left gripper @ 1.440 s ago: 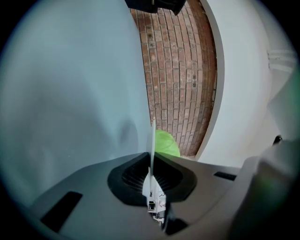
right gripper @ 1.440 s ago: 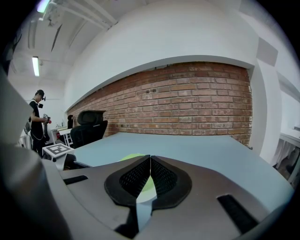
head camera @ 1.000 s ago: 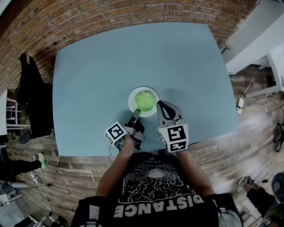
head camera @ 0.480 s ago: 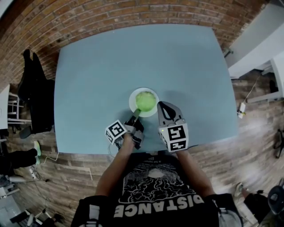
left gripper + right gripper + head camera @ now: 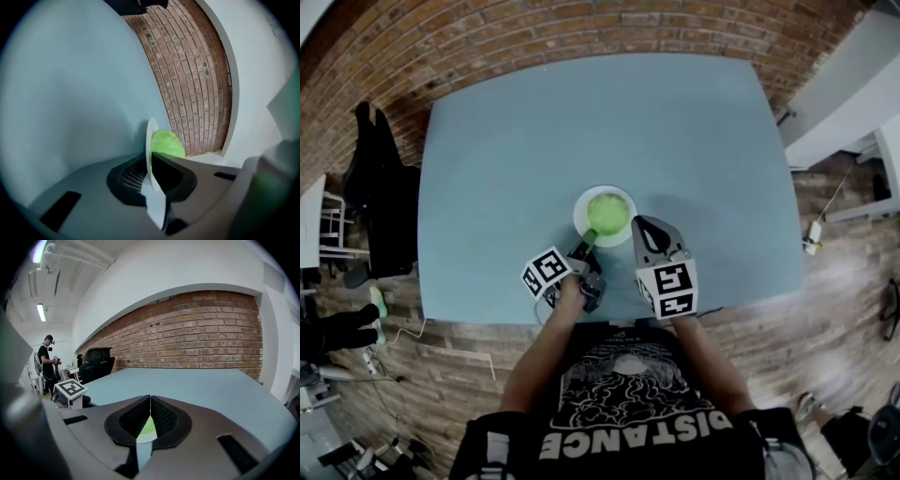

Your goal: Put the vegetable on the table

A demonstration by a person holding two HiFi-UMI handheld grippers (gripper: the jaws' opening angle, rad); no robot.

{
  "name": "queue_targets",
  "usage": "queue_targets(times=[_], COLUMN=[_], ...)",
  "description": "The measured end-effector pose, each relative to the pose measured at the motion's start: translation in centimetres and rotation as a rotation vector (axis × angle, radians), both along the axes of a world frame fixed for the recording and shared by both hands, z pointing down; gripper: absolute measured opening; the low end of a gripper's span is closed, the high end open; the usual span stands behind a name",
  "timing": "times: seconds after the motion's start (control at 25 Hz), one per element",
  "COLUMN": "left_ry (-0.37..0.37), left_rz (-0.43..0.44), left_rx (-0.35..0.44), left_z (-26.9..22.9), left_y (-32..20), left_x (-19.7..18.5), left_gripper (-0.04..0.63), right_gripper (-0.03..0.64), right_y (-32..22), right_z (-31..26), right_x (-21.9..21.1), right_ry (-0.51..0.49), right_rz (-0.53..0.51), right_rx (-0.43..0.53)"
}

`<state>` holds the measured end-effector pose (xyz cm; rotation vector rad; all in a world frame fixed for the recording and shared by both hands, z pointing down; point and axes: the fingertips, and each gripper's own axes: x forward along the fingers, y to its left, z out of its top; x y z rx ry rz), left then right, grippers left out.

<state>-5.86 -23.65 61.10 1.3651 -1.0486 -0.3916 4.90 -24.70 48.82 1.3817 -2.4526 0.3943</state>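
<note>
On table (image 5: 70, 93), left claw (image 5: 151, 163) gripping plate (image 5: 150, 136), vegetable (image 5: 168, 143) half hidden

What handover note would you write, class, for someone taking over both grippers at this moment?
Left gripper: shut on the near rim of the plate.
Right gripper: shut, empty, just right of the plate.
Vegetable: green, lying on the plate, which is toward the near edge of the table.
Done: plate gripped.
Left: the vegetable is not yet on the table; probably tip the plate, or open the right gripper and lift it off.
</note>
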Motion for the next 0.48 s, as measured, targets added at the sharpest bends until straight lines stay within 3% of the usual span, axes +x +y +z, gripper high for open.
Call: queue_targets(times=[0.32,0.48], left_ry=[-0.132,-0.233], left_rz=[0.057,0.090], left_rx=[-0.050,-0.054], left_z=[0.36,0.38], left_y=[0.10,0.04], left_x=[-0.12,-0.38], left_gripper=[0.023,0.035], right_gripper=[0.011,0.011], right_y=[0.48,0.55], right_z=[0.07,-0.10], right_x=[0.00,0.16], right_ry=[-0.001,-0.003], right_rz=[-0.011,-0.007], right_rx=[0.005,0.003])
